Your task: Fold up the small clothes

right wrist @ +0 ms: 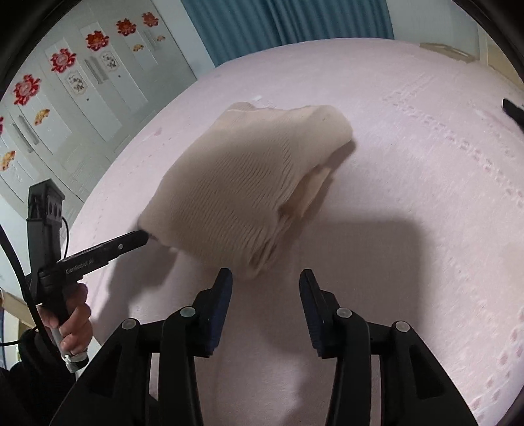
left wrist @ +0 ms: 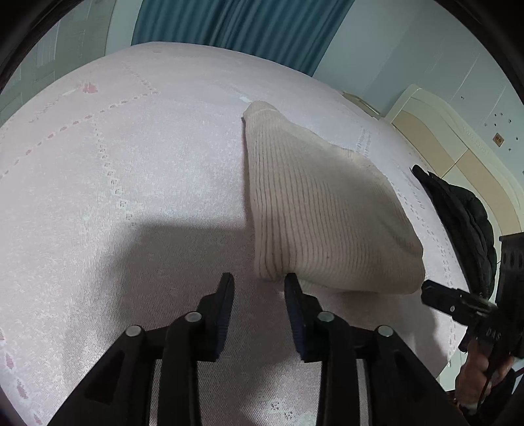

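Left gripper (left wrist: 258, 285) and right gripper (right wrist: 266, 278) both wide, holding nothing; folded cream ribbed knit garment (left wrist: 314, 209) just ahead. Risk: nudging fingertips w/ fabric unfolds the layers.

Home bedrm: bed (left wrist: 131, 164), wardrobe (right wrist: 82, 98), curtain (left wrist: 229, 26).

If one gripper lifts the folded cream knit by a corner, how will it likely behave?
The cream knit would probably sag and unfold: it is soft ribbed fabric, and its layers gape loosely at one edge. It looks light. The ribbing should grip, not slip.
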Available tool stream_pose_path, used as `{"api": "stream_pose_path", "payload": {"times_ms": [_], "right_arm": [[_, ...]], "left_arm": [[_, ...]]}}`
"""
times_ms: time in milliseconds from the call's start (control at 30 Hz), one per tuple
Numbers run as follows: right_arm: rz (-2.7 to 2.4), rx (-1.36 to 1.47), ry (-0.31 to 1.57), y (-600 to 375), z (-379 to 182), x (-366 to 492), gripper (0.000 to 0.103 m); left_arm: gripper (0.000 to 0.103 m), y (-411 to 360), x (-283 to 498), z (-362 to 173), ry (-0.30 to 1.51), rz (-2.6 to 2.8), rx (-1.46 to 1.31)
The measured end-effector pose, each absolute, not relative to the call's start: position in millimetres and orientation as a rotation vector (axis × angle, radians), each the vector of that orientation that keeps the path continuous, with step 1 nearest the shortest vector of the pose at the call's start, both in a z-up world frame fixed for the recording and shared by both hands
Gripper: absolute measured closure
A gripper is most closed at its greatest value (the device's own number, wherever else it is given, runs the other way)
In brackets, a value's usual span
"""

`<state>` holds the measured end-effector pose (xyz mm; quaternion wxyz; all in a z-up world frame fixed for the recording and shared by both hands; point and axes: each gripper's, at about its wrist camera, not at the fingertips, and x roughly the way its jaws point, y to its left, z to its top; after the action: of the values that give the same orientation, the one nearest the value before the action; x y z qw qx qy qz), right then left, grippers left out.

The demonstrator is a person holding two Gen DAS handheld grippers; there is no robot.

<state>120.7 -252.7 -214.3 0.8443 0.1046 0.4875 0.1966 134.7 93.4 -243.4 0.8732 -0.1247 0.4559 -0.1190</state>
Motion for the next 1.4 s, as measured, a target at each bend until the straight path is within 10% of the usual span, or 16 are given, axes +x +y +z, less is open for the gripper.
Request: {"api": "stream_pose_path", "payload": {"times_ms": [267, 367, 500, 733, 1000, 1400], "right_arm": [[0.410, 0.297, 1.030, -233.5, -217.4, 154.7, 0.062], [0.397, 0.293, 1.083, -228.8, -227.0, 171.0, 0.097], [0.367, 0.319, 0.955, -250.0, -205.1, 173.6, 0.098], [0.320, 0.258, 1.054, -242.5, -235.2, 178.9, 0.096], [0.416, 0.187, 0.997, -247.1, -210.9, 136.1, 0.063], [0.358, 0.098, 1.017, -213.1, -250.1, 146.6, 0.063]], "left_arm": [[0.071, 85.5, 139.7, -244.1, 0.957, -0.233, -0.203], [0.071, 89.8, 140.5, -246.1, 0.963, -0.237, -0.248], [0.071, 87.4, 137.4, -244.6, 0.954, -0.255, -0.237], [0.072, 79.3, 136.0, -247.7, 0.970, -0.252, -0.222], [0.072, 83.0, 140.9, -248.1, 0.974, -0.248, -0.227], [0.073, 84.7, 141.5, -250.2, 0.972, -0.261, -0.240]]}}
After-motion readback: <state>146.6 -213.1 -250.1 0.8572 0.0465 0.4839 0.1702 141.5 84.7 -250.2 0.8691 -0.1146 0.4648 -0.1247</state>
